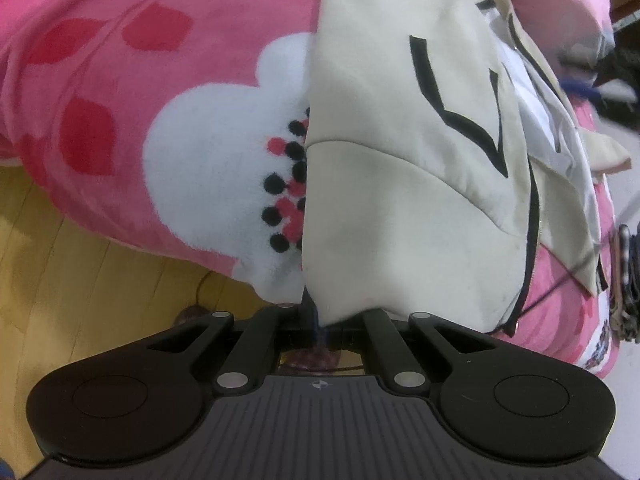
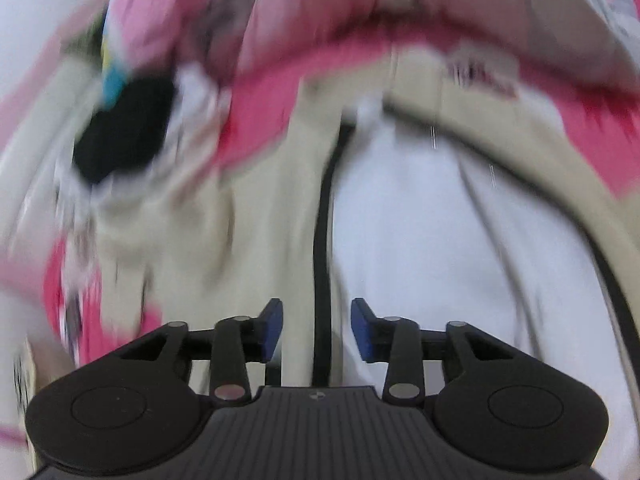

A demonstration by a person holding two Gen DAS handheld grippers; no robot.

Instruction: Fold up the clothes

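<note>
A cream jacket with black V-shaped stripes and a black zipper lies on a pink bed cover. My left gripper is shut on the jacket's lower corner, which hangs over the bed's edge. In the blurred right wrist view the same jacket lies spread, its white lining showing beside the black zipper line. My right gripper is open just above the cloth, its blue pads on either side of the zipper, with nothing pinched between them.
The pink cover carries white flower shapes with black and red dots. Yellow wooden floor lies below the bed edge at left. Dark clutter sits at the far right. A black patch lies on the cover in the right wrist view.
</note>
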